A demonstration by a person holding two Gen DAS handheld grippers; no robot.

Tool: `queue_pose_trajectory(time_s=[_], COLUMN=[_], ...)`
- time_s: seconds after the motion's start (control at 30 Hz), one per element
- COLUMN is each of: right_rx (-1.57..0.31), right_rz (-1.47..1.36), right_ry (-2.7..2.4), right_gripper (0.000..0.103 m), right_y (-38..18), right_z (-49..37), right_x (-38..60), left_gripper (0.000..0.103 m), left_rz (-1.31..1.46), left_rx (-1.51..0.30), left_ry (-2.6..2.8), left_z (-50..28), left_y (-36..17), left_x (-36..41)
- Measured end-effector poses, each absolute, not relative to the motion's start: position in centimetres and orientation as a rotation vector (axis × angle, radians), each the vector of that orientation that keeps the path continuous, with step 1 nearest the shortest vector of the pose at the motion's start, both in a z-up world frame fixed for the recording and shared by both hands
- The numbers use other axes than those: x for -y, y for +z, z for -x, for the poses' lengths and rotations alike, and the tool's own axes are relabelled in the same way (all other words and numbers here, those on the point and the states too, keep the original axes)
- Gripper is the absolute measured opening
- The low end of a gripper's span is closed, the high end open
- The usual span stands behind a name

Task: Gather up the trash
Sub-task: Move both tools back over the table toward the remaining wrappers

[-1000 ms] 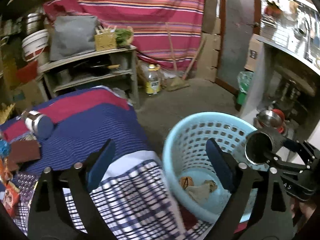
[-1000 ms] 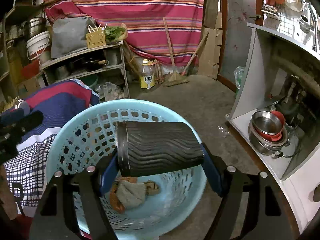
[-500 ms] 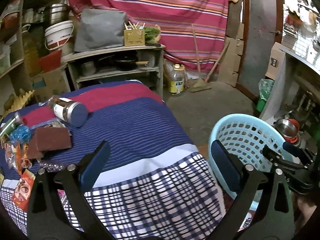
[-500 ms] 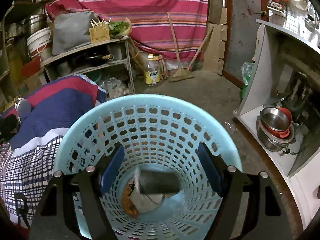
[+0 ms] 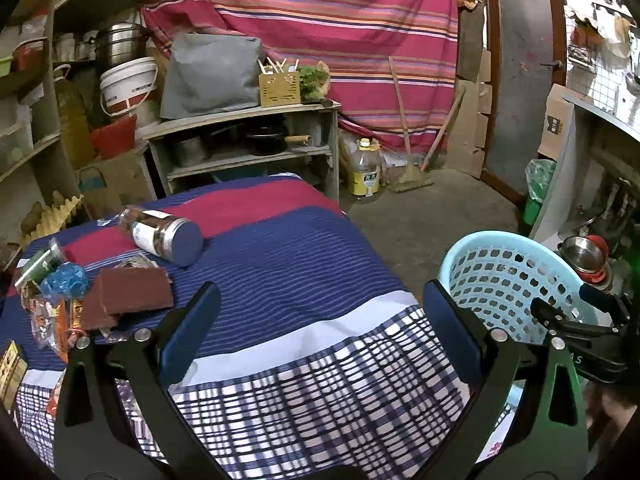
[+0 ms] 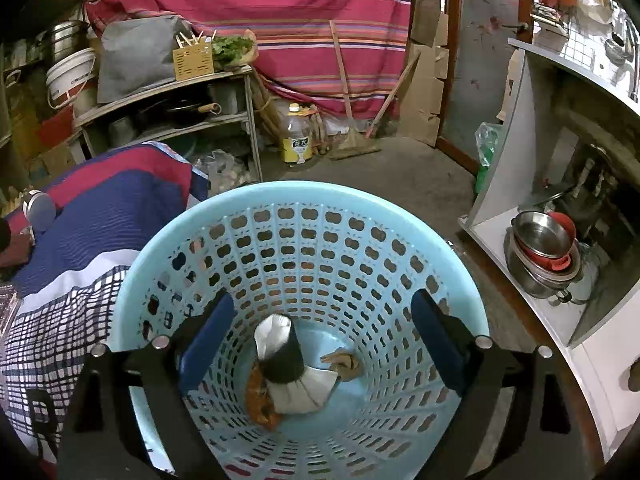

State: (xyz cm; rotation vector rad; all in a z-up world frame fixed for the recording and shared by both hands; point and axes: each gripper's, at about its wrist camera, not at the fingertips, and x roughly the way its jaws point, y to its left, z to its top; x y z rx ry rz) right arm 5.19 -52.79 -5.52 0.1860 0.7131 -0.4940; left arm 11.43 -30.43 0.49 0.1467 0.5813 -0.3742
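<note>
Trash cup [image 6: 279,354], black ribbed cylinder, in perforated blue plastic basket [image 6: 304,200], right claw [image 6: 326,344] released, left claw [image 5: 320,336] released.

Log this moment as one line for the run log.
right gripper: open over basket | cup: in basket | left gripper: open over table

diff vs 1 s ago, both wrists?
The right gripper let go of the black cup; it dropped into the blue basket and now lies on the scraps at the bottom. That gripper is open and empty above the basket. The left gripper swung left, off the basket and over the cloth-covered table, open throughout. The jar and wrappers have not moved.
</note>
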Motion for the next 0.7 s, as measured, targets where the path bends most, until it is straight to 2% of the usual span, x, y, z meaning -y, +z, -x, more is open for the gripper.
queue_pose_trajectory(time_s=[0.27,0.7], right_rx=[-0.679,-0.635], right_rz=[-0.161,-0.102], right_ry=[-0.457,-0.266], right_gripper=[0.089,0.090], right_y=[-3.9,-1.8], right_z=[-5.3,-7.9], right_x=[49.1,38.0], left_gripper=[0.097,0.097], left_rz=[-0.178,-0.056], left_rx=[-0.551,-0.655], left_ry=[-0.315,-0.149], left_z=[-10.7,-12.4], left_y=[1.5,0.2], left_x=[26.7,13.7])
